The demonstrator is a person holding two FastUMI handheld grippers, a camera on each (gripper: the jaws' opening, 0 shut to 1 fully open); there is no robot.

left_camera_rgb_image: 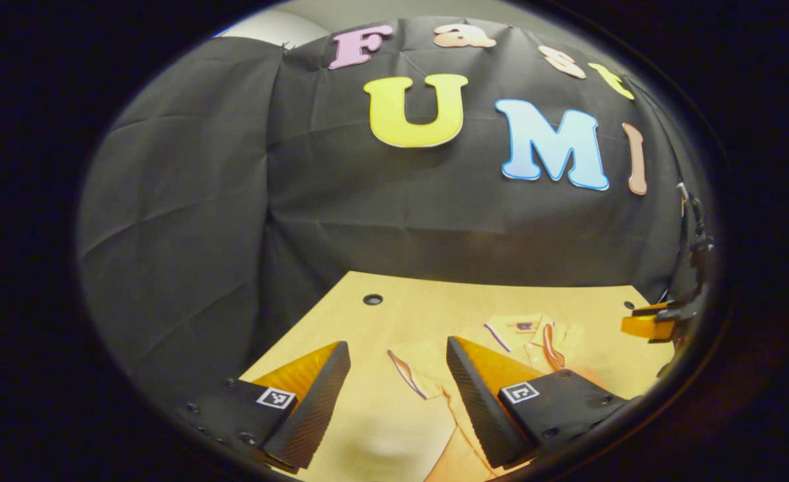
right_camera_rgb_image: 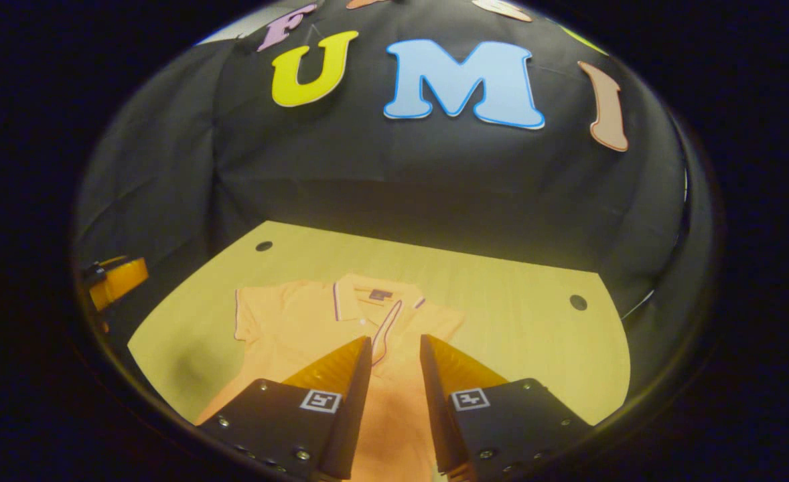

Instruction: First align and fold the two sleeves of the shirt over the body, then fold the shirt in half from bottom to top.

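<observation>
An orange polo shirt (right_camera_rgb_image: 301, 321) lies flat on the pale wooden table (right_camera_rgb_image: 522, 321), collar (right_camera_rgb_image: 354, 298) toward the black cloth wall at the back. In the right gripper view one short sleeve (right_camera_rgb_image: 250, 314) lies spread out on the left of the shirt body, and the placket runs down from the collar toward the camera. The right gripper (right_camera_rgb_image: 395, 351) hangs above the shirt's chest, its fingers set narrowly apart with nothing between them. The other gripper shows at the left edge of this view, off the table's side.

In the left gripper view the left gripper (left_camera_rgb_image: 398, 358) hovers over the near left part of the table (left_camera_rgb_image: 394, 314), beside the shirt (left_camera_rgb_image: 535, 335); its fingers stand wide apart and hold nothing. A sleeve edge with dark trim (left_camera_rgb_image: 408, 375) lies between the fingers on the table surface. Two round holes sit in the table's far corners.
</observation>
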